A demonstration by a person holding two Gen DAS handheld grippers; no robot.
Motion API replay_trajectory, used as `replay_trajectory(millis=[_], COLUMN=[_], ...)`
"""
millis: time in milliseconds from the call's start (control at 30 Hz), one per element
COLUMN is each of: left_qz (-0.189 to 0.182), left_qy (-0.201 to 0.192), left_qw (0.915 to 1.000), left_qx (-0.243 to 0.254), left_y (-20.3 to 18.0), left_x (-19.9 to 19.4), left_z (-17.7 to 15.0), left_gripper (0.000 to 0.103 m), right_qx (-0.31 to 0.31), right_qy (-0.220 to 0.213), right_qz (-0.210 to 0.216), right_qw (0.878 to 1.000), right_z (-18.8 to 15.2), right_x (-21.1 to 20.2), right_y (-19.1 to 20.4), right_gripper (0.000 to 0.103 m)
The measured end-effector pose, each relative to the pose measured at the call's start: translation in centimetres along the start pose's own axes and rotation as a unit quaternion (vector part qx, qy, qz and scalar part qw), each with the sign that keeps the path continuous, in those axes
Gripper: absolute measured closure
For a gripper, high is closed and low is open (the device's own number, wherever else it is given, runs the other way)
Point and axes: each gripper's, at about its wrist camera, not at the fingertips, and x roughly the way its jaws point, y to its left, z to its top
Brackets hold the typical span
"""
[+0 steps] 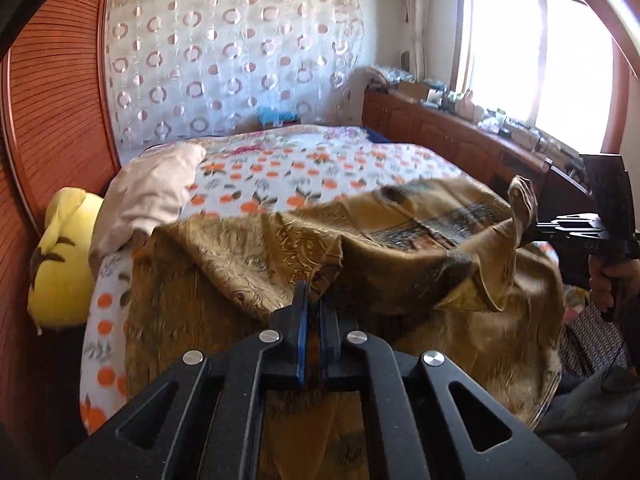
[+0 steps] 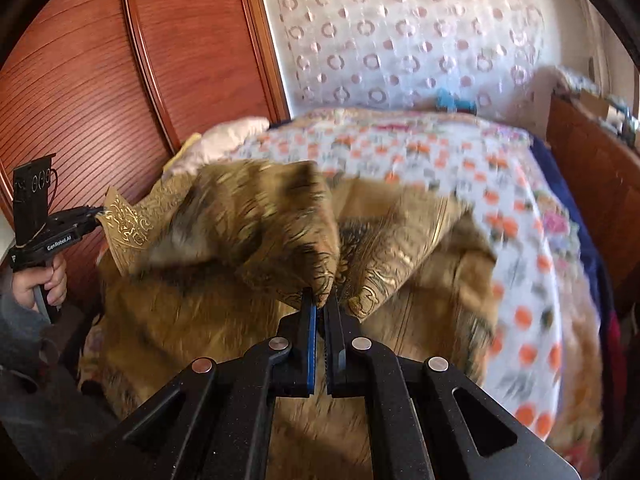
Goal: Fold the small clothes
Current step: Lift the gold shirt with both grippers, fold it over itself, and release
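A golden-brown patterned cloth (image 1: 400, 220) (image 2: 248, 216) lies spread over the near end of the bed, and both grippers hold its edge lifted. In the left wrist view my left gripper (image 1: 314, 292) is shut on a bunched corner of the cloth. At that view's right edge my right gripper (image 1: 528, 232), held in a hand, pinches another corner that stands up in a peak. The right wrist view shows my right gripper (image 2: 320, 300) shut on a fold of the cloth. Far left in that view, my left gripper (image 2: 98, 214) grips the other corner. The picture is blurred by motion.
The bed (image 1: 280, 176) (image 2: 520, 200) has a white sheet with orange flowers. A pale pillow (image 1: 148, 192) and a yellow plush toy (image 1: 64, 256) lie by the wooden wardrobe (image 1: 52, 120) (image 2: 100, 80). A wooden cabinet (image 1: 440, 128) (image 2: 592, 168) with clutter runs under the window.
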Motion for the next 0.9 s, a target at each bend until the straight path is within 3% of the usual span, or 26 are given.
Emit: replay_trajectory(millis=[367,733,767,800,833,867,900], left_qz=[0.009,0.027,0.029,0.029,0.028,0.026,0.024], left_qy=[-0.013,0.003,0.004,0.004,0.002,0.0,-0.002], left_qw=[0.9998,0.9996,0.9996,0.9996,0.9996,0.9996,0.9997], left_qx=[-0.014,-0.004,-0.005,-0.006,-0.006,-0.007,-0.009], left_y=[0.2,-0.1,-0.2,-0.2,-0.3,-0.3,-0.2], left_x=[-4.2,-3.9,-3.9,-3.9,-4.0,-4.1,-4.3], left_z=[-2.8,-3.6,-3.6,-3.6,-3.6,-3.6,-3.5], left_gripper=[0.097,0.095,0.092,0.079,0.058,0.047,0.03], right_qx=[-0.009,-0.034,-0.028,-0.023,-0.019,-0.018,-0.019], right_qy=[-0.007,0.015,0.013,0.011,0.01,0.011,0.013], right_qz=[-0.007,-0.03,-0.026,-0.022,-0.022,-0.025,-0.027], right_qw=[1.0,0.999,0.999,0.999,1.0,0.999,0.999], right_z=[-0.3,-0.2,-0.3,-0.5,-0.7,-0.8,-0.9], right_x=[-3.2,-2.8,-2.9,-2.9,-3.0,-3.1,-3.2], right_y=[1.2,3.4,3.3,3.2,3.0,2.9,2.9], right_gripper=[0.1,0.1,0.1,0.1,0.1,0.1,0.1])
